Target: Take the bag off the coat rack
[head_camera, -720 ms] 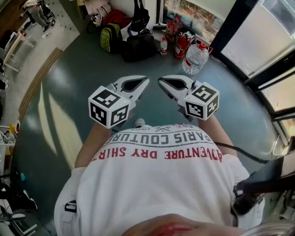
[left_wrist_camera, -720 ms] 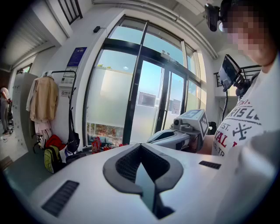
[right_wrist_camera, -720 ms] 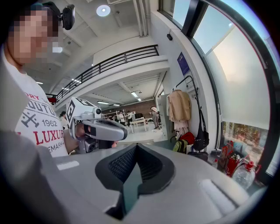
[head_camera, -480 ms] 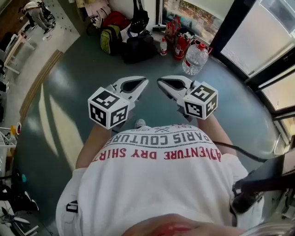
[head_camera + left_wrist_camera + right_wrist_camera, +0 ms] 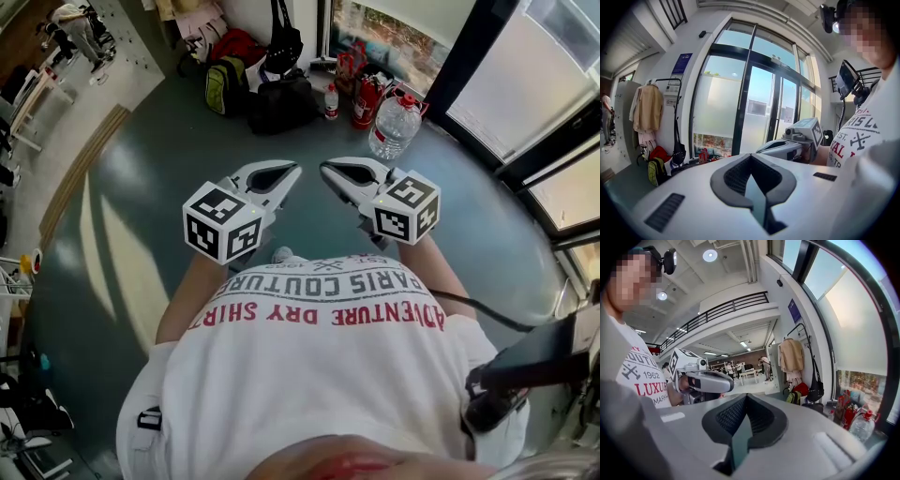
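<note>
both grippers are held side by side in front of the person [image 5: 319,375], close to level. left gripper [image 5: 292,170]: jaws closed together, nothing between them. right gripper [image 5: 325,169]: jaws likewise closed and empty. black bag [image 5: 678,152] hangs on the coat rack [image 5: 670,79] beside the window [image 5: 717,98], apparently by its straps, well apart from both grippers.

A big open work hall, entrance end. Tall glass doors [image 5: 754,93] are seen along one wall, and a railed mezzanine [image 5: 726,308] and round ceiling lights [image 5: 709,255] overhead. Tables [image 5: 749,374] with people around them can be made out far back. By the glass, a coat rack [image 5: 801,325] is hung with a coat [image 5: 791,355] and a black bag [image 5: 815,391]. Backpacks [image 5: 225,84], fire extinguishers [image 5: 364,96] and a water bottle [image 5: 394,122] are parked on the grey-green floor [image 5: 141,206].
</note>
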A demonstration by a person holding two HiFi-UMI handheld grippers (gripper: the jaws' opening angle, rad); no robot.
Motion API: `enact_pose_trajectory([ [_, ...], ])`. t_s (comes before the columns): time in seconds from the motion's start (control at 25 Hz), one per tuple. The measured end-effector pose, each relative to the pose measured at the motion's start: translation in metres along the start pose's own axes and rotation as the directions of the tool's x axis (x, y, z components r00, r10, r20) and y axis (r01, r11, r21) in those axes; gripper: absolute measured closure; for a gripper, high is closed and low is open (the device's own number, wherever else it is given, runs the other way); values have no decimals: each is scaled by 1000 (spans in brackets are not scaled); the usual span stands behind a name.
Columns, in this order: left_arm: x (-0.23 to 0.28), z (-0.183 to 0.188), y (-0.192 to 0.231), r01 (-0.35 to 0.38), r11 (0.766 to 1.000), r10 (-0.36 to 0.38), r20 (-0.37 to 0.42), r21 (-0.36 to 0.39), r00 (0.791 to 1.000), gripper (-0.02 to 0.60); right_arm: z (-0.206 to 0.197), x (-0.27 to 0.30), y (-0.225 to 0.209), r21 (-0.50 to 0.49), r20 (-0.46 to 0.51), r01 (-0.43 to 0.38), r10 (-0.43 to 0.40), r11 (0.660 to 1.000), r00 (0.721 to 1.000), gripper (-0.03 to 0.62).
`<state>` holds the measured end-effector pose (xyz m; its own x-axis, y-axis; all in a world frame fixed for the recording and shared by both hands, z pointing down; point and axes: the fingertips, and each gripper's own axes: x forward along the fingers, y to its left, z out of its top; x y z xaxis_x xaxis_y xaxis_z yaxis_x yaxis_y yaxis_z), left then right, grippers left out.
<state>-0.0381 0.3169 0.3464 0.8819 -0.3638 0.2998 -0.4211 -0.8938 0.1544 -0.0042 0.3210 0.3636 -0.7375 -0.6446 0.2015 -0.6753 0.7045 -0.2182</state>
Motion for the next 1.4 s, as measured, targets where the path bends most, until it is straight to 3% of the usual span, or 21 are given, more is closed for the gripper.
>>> enact_pose_trajectory([
  [0.24,4,5,-6,6,1000,-7,10,5,1000,580,6,-11,-7,28,42,27,-28,999,999,594],
  [0.84,39,14,-17,43,999,-43,-14,15,999,580,6,-30,-28,38,30,48,-49,998,998,594],
  [1.16,57,24,34,30,1000,-30,7,-4,1000,580,22,2,-66,41,53,46,-48,998,997,594],
  [1.4,84,24,108,46,999,-45,7,-26,999,580,25,62,-118,45,25,41,-43,998,999,594],
])
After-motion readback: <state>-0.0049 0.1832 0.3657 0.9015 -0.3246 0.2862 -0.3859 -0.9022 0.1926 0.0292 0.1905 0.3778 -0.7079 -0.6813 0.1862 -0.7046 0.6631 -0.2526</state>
